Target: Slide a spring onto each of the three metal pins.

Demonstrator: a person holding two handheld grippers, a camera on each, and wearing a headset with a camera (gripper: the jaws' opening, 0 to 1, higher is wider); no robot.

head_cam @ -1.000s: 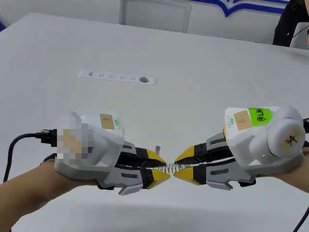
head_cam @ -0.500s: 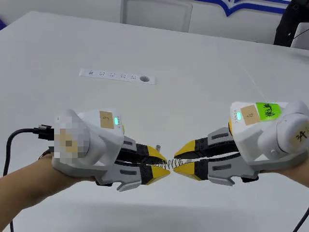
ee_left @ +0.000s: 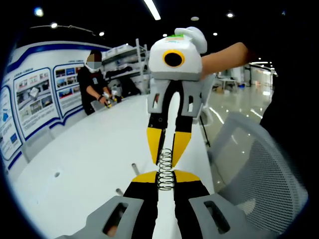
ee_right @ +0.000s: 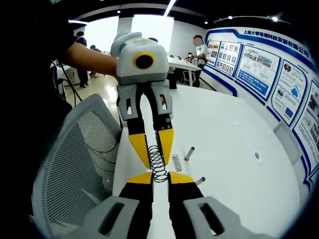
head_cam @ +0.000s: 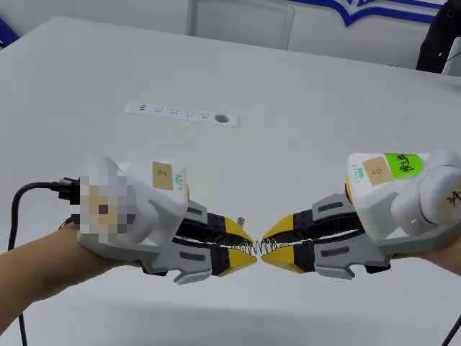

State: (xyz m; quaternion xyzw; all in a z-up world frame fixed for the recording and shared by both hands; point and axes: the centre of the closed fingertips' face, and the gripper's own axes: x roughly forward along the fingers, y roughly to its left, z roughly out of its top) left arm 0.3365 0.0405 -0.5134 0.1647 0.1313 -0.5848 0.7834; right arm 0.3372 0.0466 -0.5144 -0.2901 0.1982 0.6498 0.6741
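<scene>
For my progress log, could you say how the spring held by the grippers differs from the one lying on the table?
The held spring hangs in the air; the loose spring lies on the table. The held spring is clamped at each end, by the left gripper and right gripper; the loose spring is untouched, beside a metal pin. Neither is on a pin.
</scene>
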